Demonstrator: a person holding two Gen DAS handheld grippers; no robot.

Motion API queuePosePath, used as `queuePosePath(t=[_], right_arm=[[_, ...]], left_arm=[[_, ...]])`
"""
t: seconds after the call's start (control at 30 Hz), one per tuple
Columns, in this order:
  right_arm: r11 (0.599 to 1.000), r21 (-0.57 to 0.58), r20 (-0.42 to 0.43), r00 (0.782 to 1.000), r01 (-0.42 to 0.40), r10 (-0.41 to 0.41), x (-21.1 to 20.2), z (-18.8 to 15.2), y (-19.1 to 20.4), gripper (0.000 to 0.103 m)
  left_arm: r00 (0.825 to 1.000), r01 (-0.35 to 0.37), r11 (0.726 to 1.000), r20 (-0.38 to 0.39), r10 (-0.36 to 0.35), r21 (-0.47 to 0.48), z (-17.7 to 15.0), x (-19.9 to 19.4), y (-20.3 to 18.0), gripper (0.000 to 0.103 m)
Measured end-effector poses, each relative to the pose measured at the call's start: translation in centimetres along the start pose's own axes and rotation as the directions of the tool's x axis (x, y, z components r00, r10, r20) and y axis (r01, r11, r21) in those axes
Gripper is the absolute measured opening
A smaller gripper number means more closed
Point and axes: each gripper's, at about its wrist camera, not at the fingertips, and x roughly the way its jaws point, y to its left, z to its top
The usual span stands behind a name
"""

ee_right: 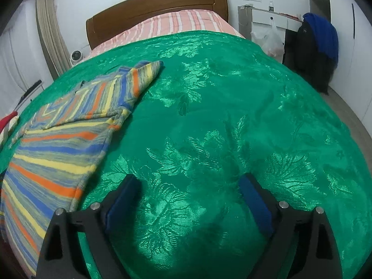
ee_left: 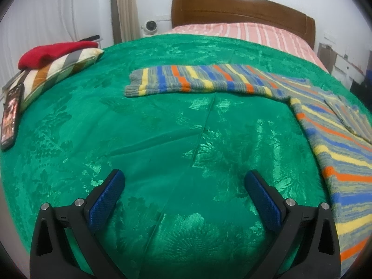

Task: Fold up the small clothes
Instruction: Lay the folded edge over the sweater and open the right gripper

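A small striped knit sweater (ee_left: 330, 139) in grey, blue, yellow and orange lies flat on the green bedspread (ee_left: 139, 139). In the left wrist view its body is at the right and one sleeve (ee_left: 197, 82) stretches out to the left. In the right wrist view the sweater (ee_right: 58, 144) is at the left, its other sleeve (ee_right: 137, 81) folded in over the body. My left gripper (ee_left: 184, 181) is open and empty above bare bedspread, left of the sweater. My right gripper (ee_right: 188, 186) is open and empty above the bedspread (ee_right: 232, 116), right of the sweater's hem.
A striped pillow (ee_left: 53, 74) with a red garment (ee_left: 53, 53) on it and a phone (ee_left: 10, 116) lie at the bed's left edge. A wooden headboard (ee_left: 241, 11) and pink striped sheet (ee_left: 244, 32) are beyond. A chair with dark and blue clothes (ee_right: 318, 46) stands right of the bed.
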Motion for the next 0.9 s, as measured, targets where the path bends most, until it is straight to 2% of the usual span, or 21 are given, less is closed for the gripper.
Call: queuePosePath(t=[0.57, 0.73, 0.9], right_arm=[[1.000, 0.021, 0.026, 0.999, -0.021, 0.020, -0.4, -0.7, -0.3, 0.090], [0.999, 0.025, 0.028, 0.999, -0.028, 0.028, -0.5, -0.6, -0.5, 0.090], [0.999, 0.027, 0.029, 0.999, -0.033, 0.032, -0.5, -0.6, -0.6, 0.090]], left_arm=[[1.000, -0.028, 1.000, 0.014, 0.028, 0.004, -0.5, -0.9, -0.1, 0.103], [0.999, 0.002, 1.000, -0.046, -0.001, 0.016, -0.2, -1.4, 0.3, 0.103], [0.988, 0.081, 0.997, -0.133, -0.079, 0.010, 0.3, -2.2, 1.4, 0.103]])
